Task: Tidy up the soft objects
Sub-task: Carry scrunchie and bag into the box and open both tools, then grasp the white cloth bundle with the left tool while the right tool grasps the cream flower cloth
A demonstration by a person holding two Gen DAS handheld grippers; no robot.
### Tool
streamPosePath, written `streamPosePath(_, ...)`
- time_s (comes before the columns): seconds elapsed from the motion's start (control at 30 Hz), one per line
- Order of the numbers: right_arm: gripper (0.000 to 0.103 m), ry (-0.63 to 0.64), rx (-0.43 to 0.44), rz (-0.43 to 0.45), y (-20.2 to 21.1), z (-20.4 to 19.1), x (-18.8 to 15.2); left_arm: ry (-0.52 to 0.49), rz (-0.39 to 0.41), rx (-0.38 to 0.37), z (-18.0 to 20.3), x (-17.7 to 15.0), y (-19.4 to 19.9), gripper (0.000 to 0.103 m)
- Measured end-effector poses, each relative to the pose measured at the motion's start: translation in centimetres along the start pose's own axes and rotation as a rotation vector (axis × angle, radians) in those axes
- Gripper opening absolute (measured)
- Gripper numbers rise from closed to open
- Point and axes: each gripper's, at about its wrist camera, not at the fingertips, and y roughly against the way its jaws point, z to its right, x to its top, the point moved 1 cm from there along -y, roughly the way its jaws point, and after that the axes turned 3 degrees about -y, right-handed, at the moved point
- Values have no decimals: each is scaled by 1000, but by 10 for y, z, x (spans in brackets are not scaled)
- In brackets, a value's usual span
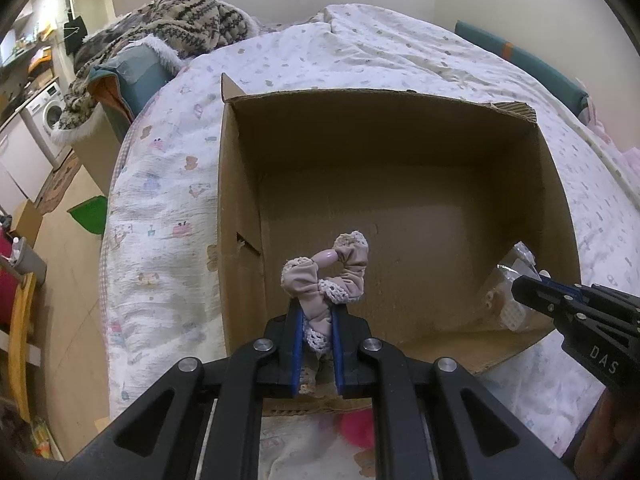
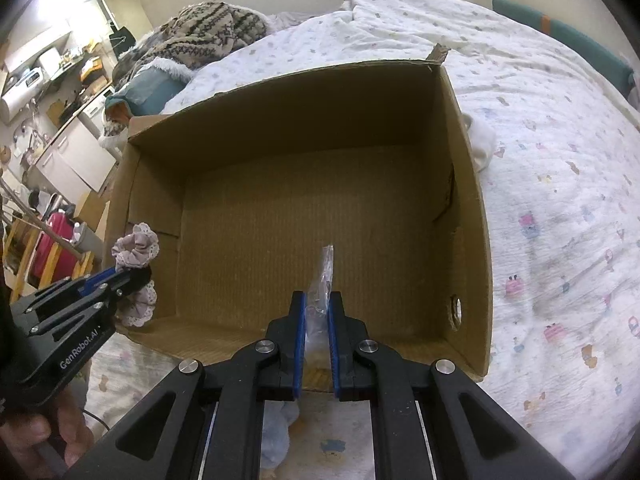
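Black linkage arms with blue-padded fingers fill the bottom of both wrist views. From the left wrist camera, the left gripper (image 1: 316, 320) reaches forward over the near wall of an open cardboard box (image 1: 240, 184), its fingers clenched on a scrunchie (image 1: 326, 276). That scrunchie is a gathered ring of dusty-pink fabric edged with cream lace, joined by a smooth pink bead, and it stands up above the fingertips over the box floor. From the right wrist camera, the right gripper (image 2: 317, 308) also points into the box from its near side, fingers closed narrowly on a crinkled clear plastic packet (image 2: 326, 268) that rises between the pads; what is inside it is too unclear to tell. The box is plain brown corrugated card with torn top edges, and it sits on a bed (image 2: 560, 160) covered by a soft white quilt printed with small pastel figures.
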Motion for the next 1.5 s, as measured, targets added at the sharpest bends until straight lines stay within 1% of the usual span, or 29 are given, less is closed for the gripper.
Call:
streamPosePath(0.27, 12, -28, 26, 9, 3, 4, 3, -2, 2, -5, 1, -1, 1, 14)
streamPosePath(0.33, 14, -29, 30, 18, 6, 4, 4, -5, 2, -7, 2, -1, 1, 16)
streamPosePath(0.4, 23, -40, 35, 23, 8, 6, 4, -9, 6, -6, 2, -1, 2, 20)
streamPosePath(0.43, 35, -49, 36, 25, 9, 7, 5, -10, 9, -7, 3, -2, 3, 22)
streamPosePath(0.47, 58, -57, 34, 30, 9, 8, 5, -12, 13, -8, 3, -1, 4, 24)
streamPosePath(0.5, 69, -65, 27, 41, 11, 10, 5, -12, 15, -10, 4, -1, 5, 29)
streamPosePath(0.53, 73, -71, 16, 58, 14, 11, 6, -10, 19, -15, 4, -1, 6, 37)
streamPosePath(0.57, 73, -73, 13, 63, 15, 12, 6, -4, 25, -21, 3, -1, 7, 42)
streamPosePath(0.63, 73, -79, 20, 59, 15, 13, 7, 3, 37, -25, 3, -1, 10, 59)
streamPosePath(0.7, 73, -85, 24, 53, 15, 14, 6, 3, 53, -27, 4, 0, 14, 64)
streamPosePath(0.83, 73, -71, 26, 55, 16, 13, 5, -7, 55, -20, 7, 1, 15, 65)
streamPosePath(0.93, 73, -72, -1, 68, 19, 13, 5, -3, 54, -19, 7, 1, 16, 65)
streamPosePath(1.03, 73, -90, 11, 55, 20, 16, 6, 8, 59, -20, 5, 1, 20, 65)
streamPosePath(1.1, 73, -94, 10, 47, 21, 17, 5, 14, 66, -18, 3, 1, 24, 65)
streamPosePath(1.2, 73, -85, 0, 65, 28, 16, 3, 18, 73, -17, 2, -1, 32, 65)
streamPosePath(1.37, 73, -83, 14, 68, 39, 14, -5, 14, 77, -23, -2, -5, 49, 65)
streamPosePath(1.5, 73, -78, 24, 67, 48, 13, -12, 19, 72, -22, -6, -14, 59, 65)
